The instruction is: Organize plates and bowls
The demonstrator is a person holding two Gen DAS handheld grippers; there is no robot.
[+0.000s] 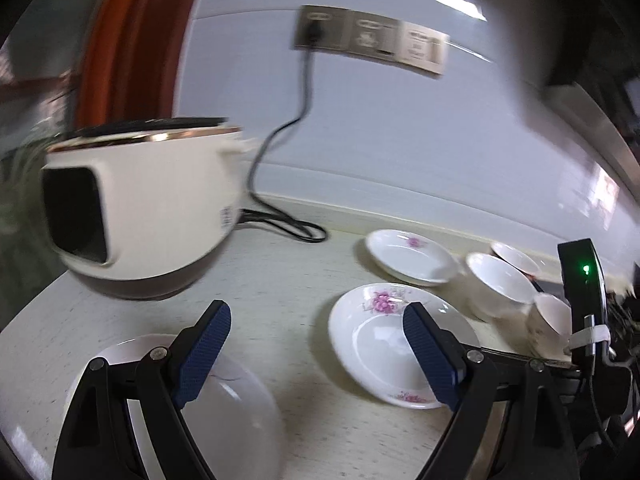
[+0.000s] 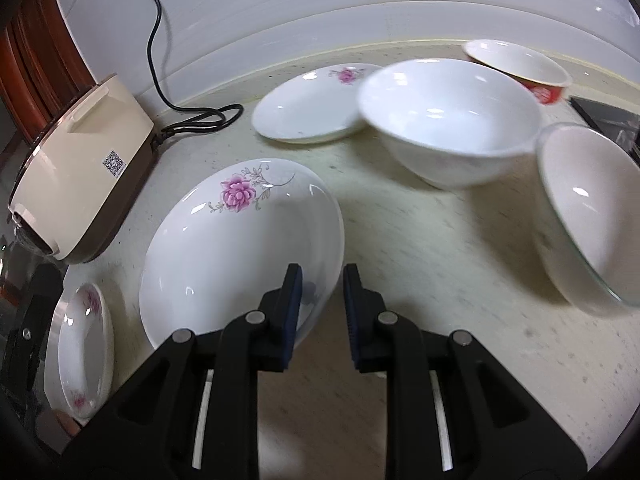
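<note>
Left gripper point(image 1: 316, 354) hangs over the counter point(image 1: 280, 280) with its blue pads point(image 1: 204, 354) spread wide and nothing between them. Below its left finger lies a white plate point(image 1: 240, 412), partly hidden by the finger. Behind that stands a cream rice cooker point(image 1: 152, 208), its black cord point(image 1: 280, 152) running up to a wall socket point(image 1: 320, 28). Between the pads and beyond them lies a flowered plate point(image 1: 376, 344), flat on the counter; a second flowered plate point(image 1: 412, 256) sits farther back, near the wall. Right of these is a row of white bowls, the nearest large one point(image 1: 500, 284) just beside the far plate.

Right gripper point(image 2: 322, 304) has its pads narrowly apart, straddling the near rim of the flowered plate point(image 2: 240, 248); whether they touch the rim I cannot tell. In the right wrist view the cooker point(image 2: 80, 176) is at far left, the far plate point(image 2: 308, 108) behind, then a big white bowl point(image 2: 448, 120), a red-sided bowl point(image 2: 520, 68) at the back, and a tilted bowl point(image 2: 588, 216) at the right edge.
</note>
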